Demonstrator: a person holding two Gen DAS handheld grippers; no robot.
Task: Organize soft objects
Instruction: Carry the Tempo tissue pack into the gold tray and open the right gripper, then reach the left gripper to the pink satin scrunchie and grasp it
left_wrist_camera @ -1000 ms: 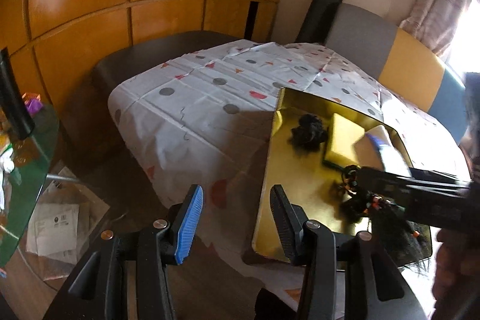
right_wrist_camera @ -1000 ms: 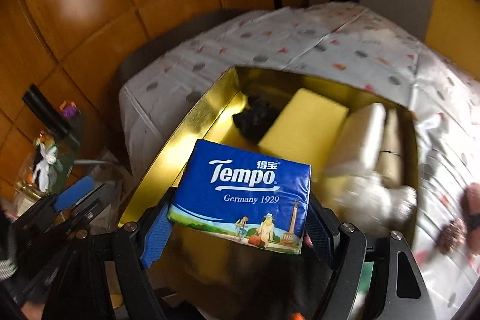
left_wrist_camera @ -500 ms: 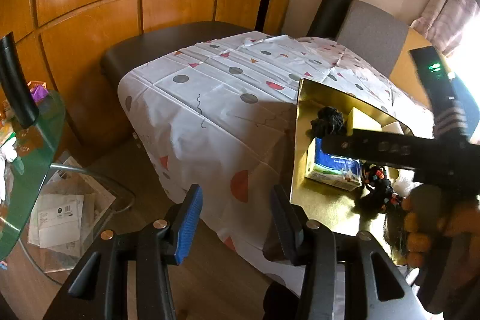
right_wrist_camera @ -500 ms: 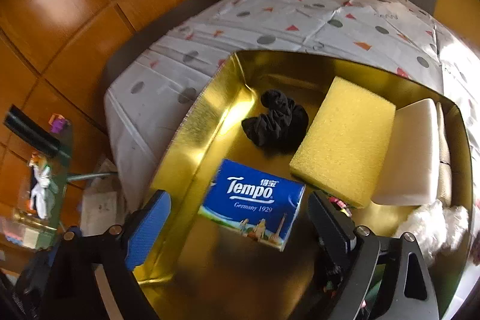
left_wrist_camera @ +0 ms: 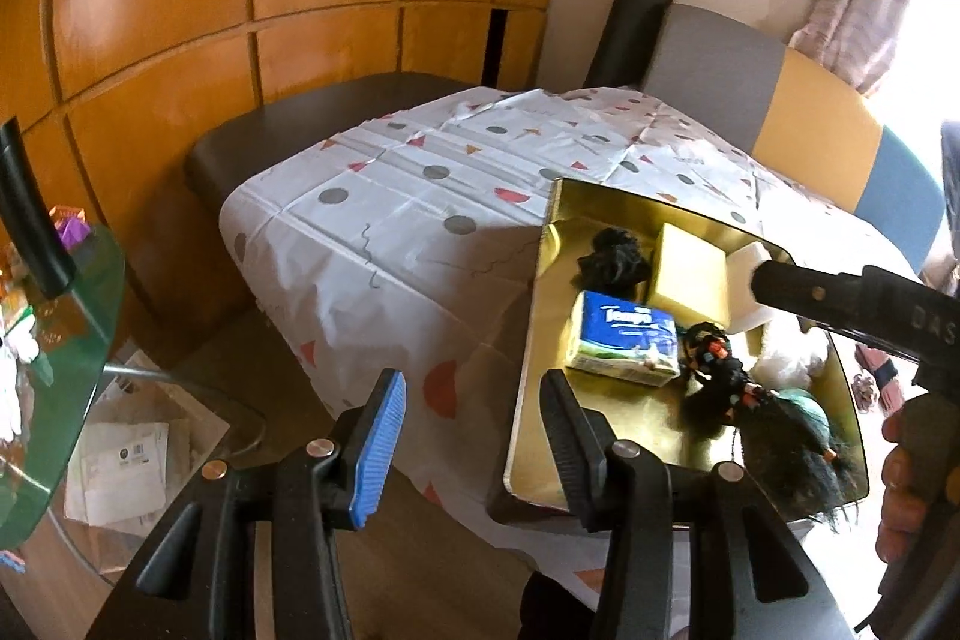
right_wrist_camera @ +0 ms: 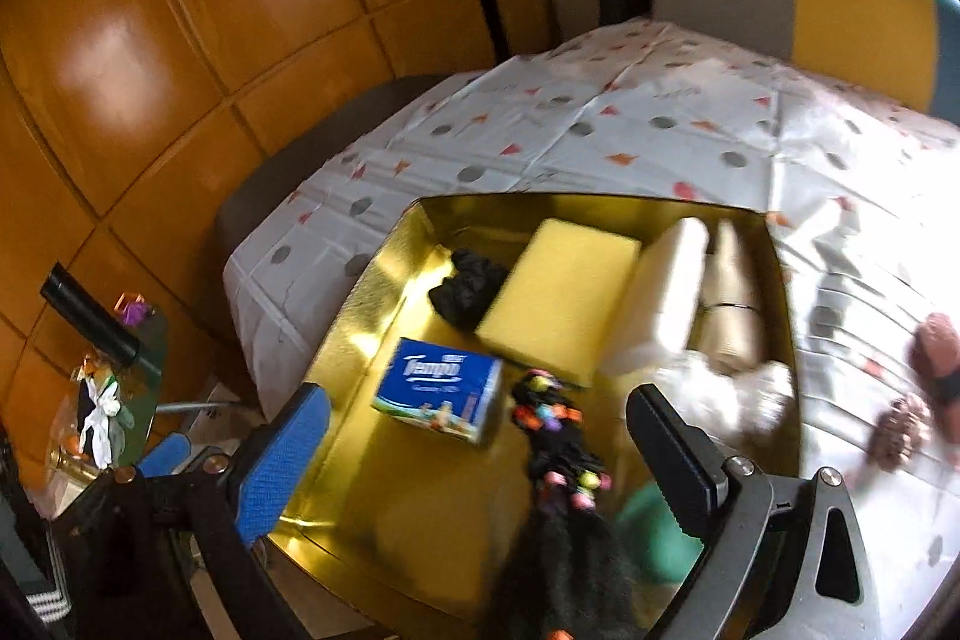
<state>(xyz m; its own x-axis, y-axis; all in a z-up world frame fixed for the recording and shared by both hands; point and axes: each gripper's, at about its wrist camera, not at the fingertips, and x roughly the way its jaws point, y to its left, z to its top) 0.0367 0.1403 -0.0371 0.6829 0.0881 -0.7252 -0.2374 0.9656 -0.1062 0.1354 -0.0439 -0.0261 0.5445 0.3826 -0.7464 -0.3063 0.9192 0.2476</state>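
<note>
Ahead of your right tongs (right_wrist_camera: 474,451), the blue rectangular Tempo tissue pack (right_wrist_camera: 441,394) lay flat on the floor of the shiny gold rectangular tray (right_wrist_camera: 372,292), free of both pads. The jaws were spreading wide, nothing between them but the tray floor & the pack further out. Just right of the pack, in the same gap, lay a black braided hairpiece w/ coloured beads (right_wrist_camera: 555,460), running back toward the right pad. Beyond the pack sat a black crumpled scrunchie (right_wrist_camera: 468,286); beside that a yellow rectangular sponge (right_wrist_camera: 561,298), then a white foam block (right_wrist_camera: 666,298), w/ a beige roll (right_wrist_camera: 735,304) touching its far side. White fluffy stuff (right_wrist_camera: 738,388) lay near the right pad, blurred, can't tell what it was. Teal fabric (right_wrist_camera: 654,526) showed under that pad.

Your left tongs (left_wrist_camera: 474,430) hung off the tray's near-left corner, jaws half apart & empty, w/ the blue pad over the white tablecloth w/ grey dots & red triangles (left_wrist_camera: 384,232) and the black pad over the tray's edge (left_wrist_camera: 537,292). From there the pack (left_wrist_camera: 624,340) sat up & right of the black pad. Your right hand (left_wrist_camera: 900,466) showed at that view's far right, gripping its tool. Left of both tongs stood a green glass side table (left_wrist_camera: 66,340).
</note>
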